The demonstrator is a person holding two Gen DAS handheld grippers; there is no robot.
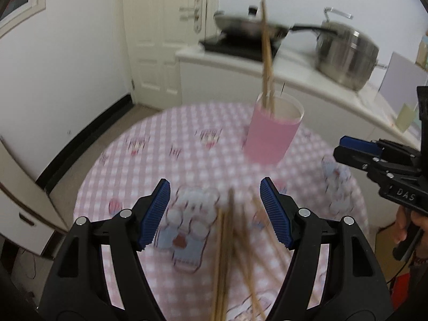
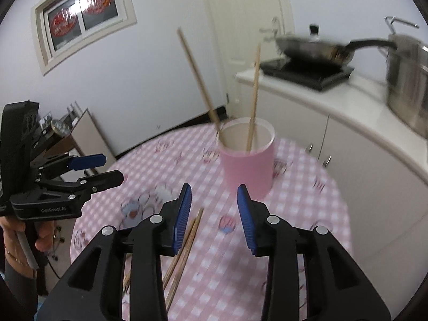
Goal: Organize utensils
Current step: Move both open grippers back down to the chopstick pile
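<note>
One pink cup (image 2: 247, 165) at frame centre on the checked table (image 2: 307, 214), holding two chopsticks (image 2: 254, 93). Loose chopsticks (image 1: 227, 254) at lower centre of the left view are too blurred to count. Left gripper (image 1: 215, 211) is spread and empty above them. Right gripper (image 2: 214, 218) is partly spread, nothing between the pads. Only the right view shows the window (image 2: 83, 16). One pan (image 2: 313, 48), one steel pot (image 1: 347, 53) on the counter.

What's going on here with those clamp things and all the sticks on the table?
A person holds a gripper in each hand and is sorting chopsticks into the pink cup. Two chopsticks already stand in it; more loose chopsticks lie on the checked tablecloth. The left gripper hangs over that pile and the right gripper nearby, both with jaws open and empty.
</note>
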